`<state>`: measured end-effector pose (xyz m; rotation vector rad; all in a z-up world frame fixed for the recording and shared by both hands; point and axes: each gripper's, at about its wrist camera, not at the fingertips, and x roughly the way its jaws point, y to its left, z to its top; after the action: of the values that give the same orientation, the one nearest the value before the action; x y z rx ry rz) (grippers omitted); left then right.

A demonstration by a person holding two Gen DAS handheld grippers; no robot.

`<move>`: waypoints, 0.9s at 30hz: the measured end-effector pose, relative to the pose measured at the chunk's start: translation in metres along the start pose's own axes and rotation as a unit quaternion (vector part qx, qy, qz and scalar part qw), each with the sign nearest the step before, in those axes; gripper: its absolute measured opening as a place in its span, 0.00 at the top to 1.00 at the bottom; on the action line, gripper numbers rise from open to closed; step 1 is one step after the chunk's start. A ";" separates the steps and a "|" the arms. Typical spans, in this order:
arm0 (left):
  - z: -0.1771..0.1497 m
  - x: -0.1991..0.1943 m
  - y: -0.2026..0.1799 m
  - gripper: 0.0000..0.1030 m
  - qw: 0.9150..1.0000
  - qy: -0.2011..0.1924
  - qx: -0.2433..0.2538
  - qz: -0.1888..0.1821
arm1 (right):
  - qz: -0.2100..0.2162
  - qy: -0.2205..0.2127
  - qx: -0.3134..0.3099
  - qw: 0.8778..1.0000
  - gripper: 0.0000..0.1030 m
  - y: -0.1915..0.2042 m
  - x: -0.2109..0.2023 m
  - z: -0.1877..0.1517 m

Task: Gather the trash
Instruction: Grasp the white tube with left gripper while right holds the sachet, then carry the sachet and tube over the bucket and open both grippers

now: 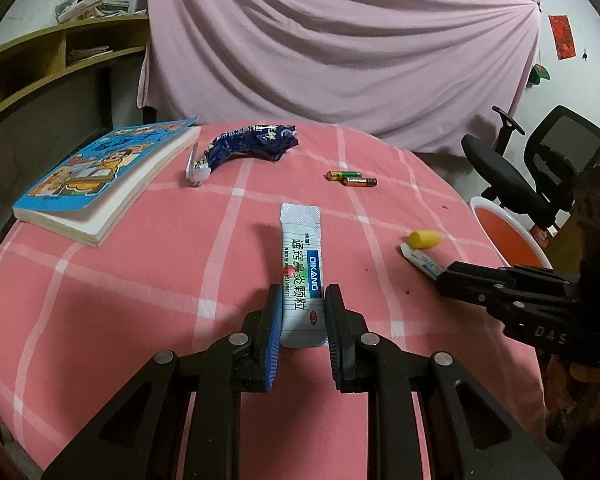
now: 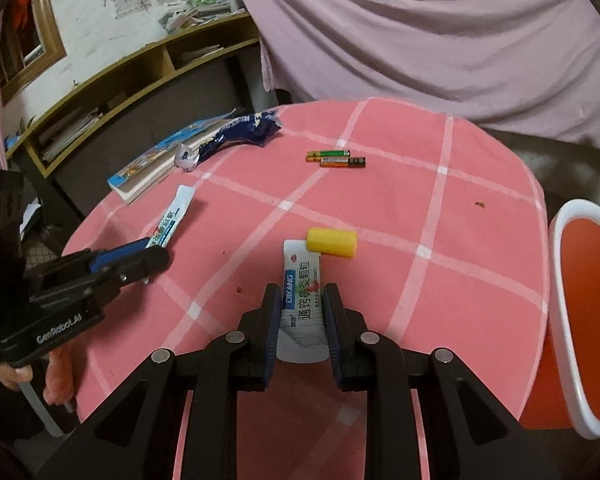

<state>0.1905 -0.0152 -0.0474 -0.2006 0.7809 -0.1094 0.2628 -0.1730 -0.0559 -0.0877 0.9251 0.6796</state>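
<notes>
A pink checked tablecloth (image 1: 100, 300) covered the round table, with a pink sheet (image 1: 340, 48) draped behind it at 12 o'clock. An orange bin with a white rim (image 2: 580, 320) stood just off the table's edge at 3 o'clock in the right wrist view. A blue picture book (image 1: 100, 176) lay at 10 o'clock, with a crumpled blue wrapper (image 1: 252, 144) just beside it. The left gripper (image 1: 300, 320) had its fingers clamped on the near end of a white medicine sachet (image 1: 300, 256), which stretched away toward 12 o'clock over the cloth. The right gripper (image 2: 300, 316) was likewise clamped on a second white sachet (image 2: 302, 284), whose far end touched a small yellow cylinder (image 2: 332, 243) at 12 o'clock. Two AAA batteries (image 1: 352, 178) lay side by side near the far middle of the table, well apart from both grippers.
</notes>
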 end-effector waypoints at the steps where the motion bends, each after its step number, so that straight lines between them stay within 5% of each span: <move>1: -0.001 -0.001 0.000 0.83 1.000 0.000 0.001 0.000 | -0.002 0.001 -0.002 1.000 0.81 0.001 0.001 0.000; 8: -0.001 -0.008 0.004 0.83 1.000 -0.020 -0.007 0.001 | -0.003 -0.019 -0.022 1.000 0.81 0.017 -0.002 0.001; 15: 0.009 -0.026 -0.003 0.83 0.997 -0.076 0.003 -0.007 | -0.001 -0.139 -0.036 0.990 0.81 0.025 -0.038 0.003; 20: 0.029 -0.046 -0.027 0.83 0.989 -0.140 0.035 -0.026 | -0.017 -0.242 -0.031 0.970 0.81 0.021 -0.074 0.002; 27: 0.061 -0.067 -0.084 0.83 0.968 -0.217 0.105 -0.070 | -0.082 -0.370 -0.010 0.925 0.81 0.003 -0.124 -0.012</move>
<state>0.1850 -0.0777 0.0594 -0.0733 0.3132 -0.2710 0.2020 -0.2370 0.0317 0.0723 0.1779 0.5027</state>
